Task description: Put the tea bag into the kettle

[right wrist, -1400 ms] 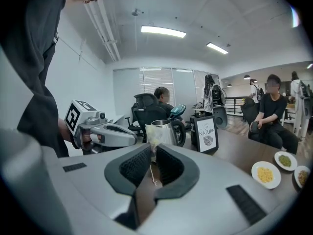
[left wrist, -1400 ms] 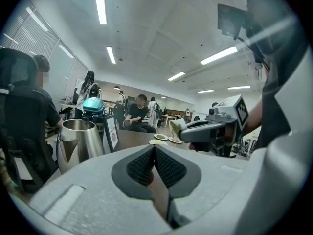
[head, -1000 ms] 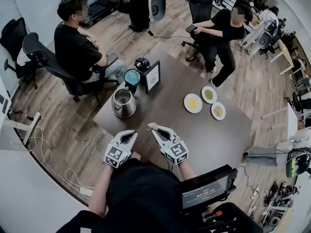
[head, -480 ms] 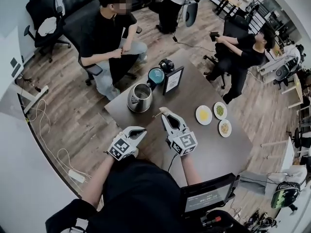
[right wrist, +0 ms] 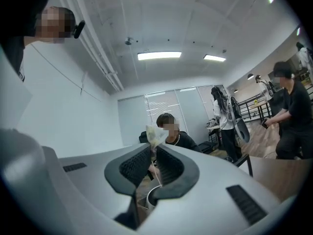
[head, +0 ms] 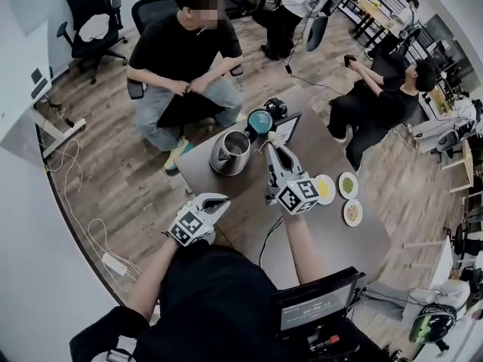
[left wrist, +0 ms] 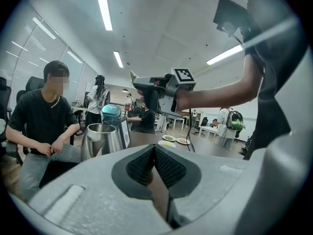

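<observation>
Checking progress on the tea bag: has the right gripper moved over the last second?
Yes. The right gripper has moved away from the wearer, ending just right of the kettle.

top (head: 219,300): black, short-sleeved, plain.
left gripper (head: 217,201): pale grey-white moulded shell, two tapered jaws.
right gripper (head: 269,148): the same pale shell and tapered jaws, with dark inner faces.
marker cubes (head: 296,195): white, one on each gripper, each face printed with a black square pattern.
pads (left wrist: 142,165): dark, finely ribbed, set in a black teardrop-shaped recess.
cable (head: 266,241): thin and black, ran from the right gripper's rear toward the torso.
slots (right wrist: 247,202): shallow rectangles sunk in the shell tops, dark on the right gripper, pale on the left.
</observation>
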A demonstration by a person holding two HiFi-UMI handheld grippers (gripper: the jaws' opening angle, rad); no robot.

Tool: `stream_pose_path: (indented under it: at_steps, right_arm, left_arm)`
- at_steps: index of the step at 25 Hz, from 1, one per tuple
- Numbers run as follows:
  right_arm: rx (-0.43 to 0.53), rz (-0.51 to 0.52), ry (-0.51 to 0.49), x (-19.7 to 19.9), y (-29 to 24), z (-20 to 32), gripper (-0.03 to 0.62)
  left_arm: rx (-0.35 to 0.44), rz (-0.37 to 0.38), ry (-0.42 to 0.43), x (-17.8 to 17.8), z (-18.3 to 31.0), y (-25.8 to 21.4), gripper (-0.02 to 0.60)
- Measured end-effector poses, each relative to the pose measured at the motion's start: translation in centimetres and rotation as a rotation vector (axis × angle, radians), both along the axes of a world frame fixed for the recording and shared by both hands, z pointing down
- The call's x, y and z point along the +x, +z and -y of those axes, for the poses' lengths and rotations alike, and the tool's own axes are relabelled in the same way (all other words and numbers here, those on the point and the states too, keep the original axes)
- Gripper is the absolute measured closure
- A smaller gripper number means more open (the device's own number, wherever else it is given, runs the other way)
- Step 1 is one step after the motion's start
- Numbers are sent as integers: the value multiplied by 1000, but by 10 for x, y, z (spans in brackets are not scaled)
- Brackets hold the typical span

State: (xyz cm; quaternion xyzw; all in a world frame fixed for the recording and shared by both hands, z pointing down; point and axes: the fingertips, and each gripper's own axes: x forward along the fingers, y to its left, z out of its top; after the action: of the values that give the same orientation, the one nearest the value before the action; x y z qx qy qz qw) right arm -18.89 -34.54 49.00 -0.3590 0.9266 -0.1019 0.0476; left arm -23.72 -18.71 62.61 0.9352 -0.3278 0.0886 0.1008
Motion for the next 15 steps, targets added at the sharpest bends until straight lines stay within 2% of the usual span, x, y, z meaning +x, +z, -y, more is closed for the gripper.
stream_pose_path:
  at_steps: [4,8,15]
  right_arm:
    - [-13,-3,-22,-18,5,13,556]
    - [-35,-48,-48,-36,20,24,556]
    - [-167,-151,-48,-50,82,40,556]
  left_arm:
    - [-3,8,-17,-6,-4,2,578]
    - [6,7,-35,-12,-7,0,577]
    - [-8,16,-43,-19,-13,3,578]
